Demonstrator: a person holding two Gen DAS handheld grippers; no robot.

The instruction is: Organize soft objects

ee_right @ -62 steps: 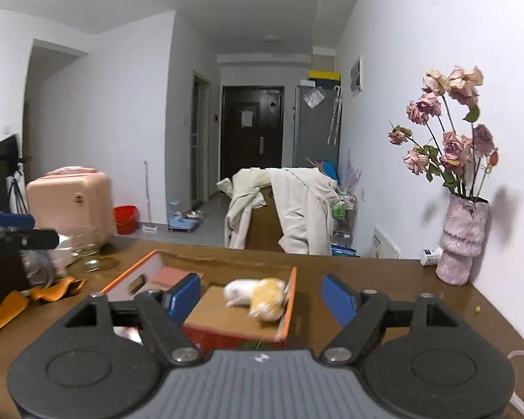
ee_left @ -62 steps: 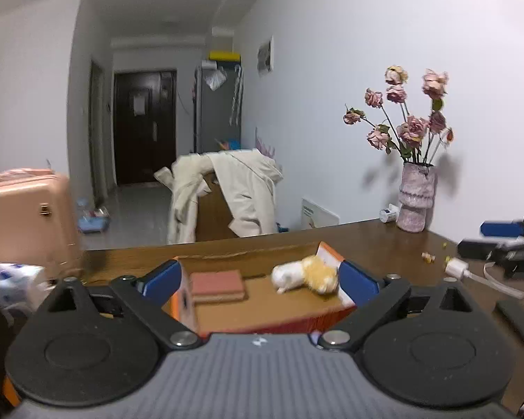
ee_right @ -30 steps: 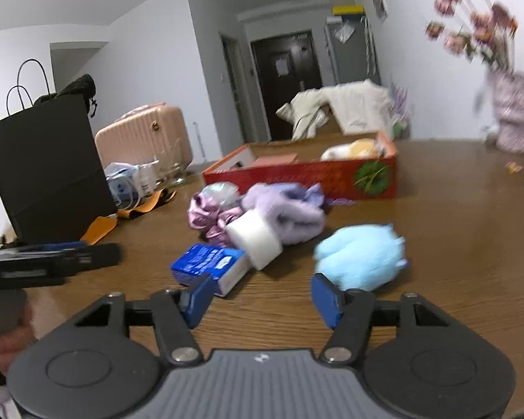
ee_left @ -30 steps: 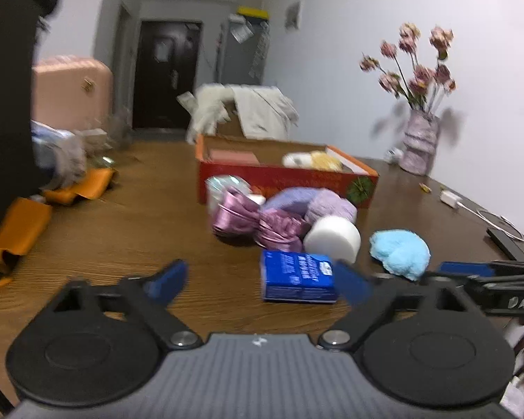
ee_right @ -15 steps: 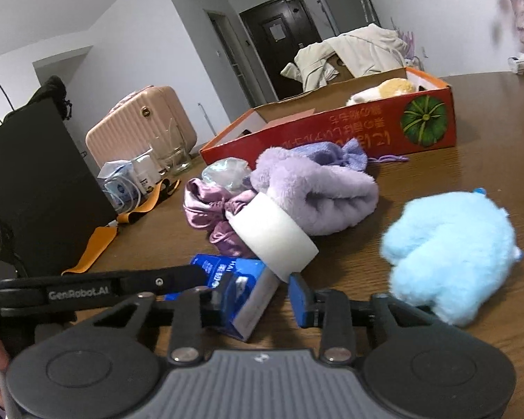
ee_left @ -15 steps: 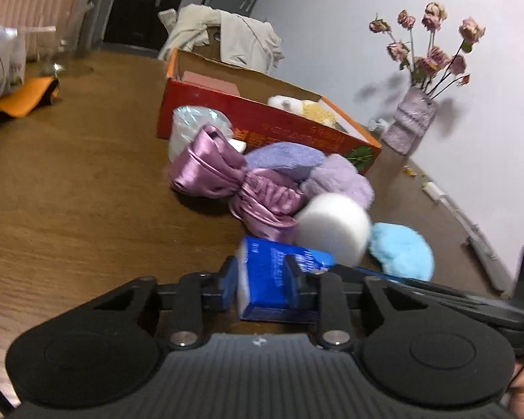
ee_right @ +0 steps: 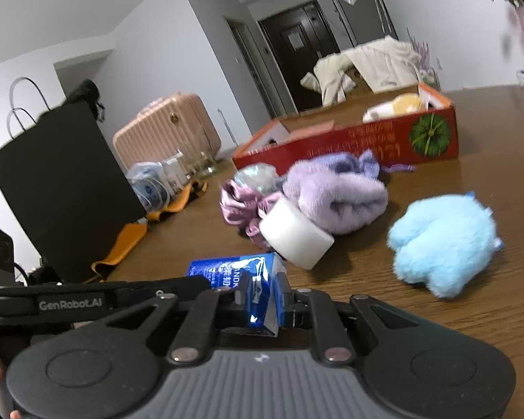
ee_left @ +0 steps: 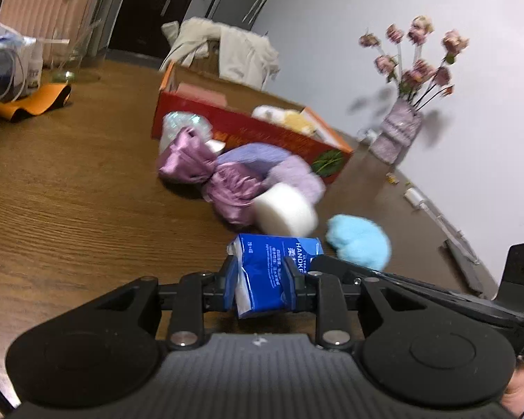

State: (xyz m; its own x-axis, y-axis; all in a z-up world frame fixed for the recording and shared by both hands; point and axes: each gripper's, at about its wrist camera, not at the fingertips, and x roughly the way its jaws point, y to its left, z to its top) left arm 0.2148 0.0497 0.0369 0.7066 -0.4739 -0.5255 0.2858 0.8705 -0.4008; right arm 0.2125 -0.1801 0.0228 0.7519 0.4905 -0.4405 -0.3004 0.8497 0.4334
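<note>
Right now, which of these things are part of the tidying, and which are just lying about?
Part of the job: blue tissue pack, white sponge, blue plush, purple towel, satin scrunchie, red box.

Lying about: flower vase, pink suitcase, black bag.

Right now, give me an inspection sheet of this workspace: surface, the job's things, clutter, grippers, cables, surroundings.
Surface: brown wooden table, partly bare.
Job's things: blue tissue pack between both grippers; white foam roll, purple satin bow, lilac plush and blue plush lie loose; red box holds a yellow-white plush toy.
Clutter: orange straps, black paper bag.
Grippers: left gripper shut on the tissue pack; right gripper pinches its other end.
Cables: white cable by the wall.
Surroundings: flower vase, pink suitcase, dark door.
</note>
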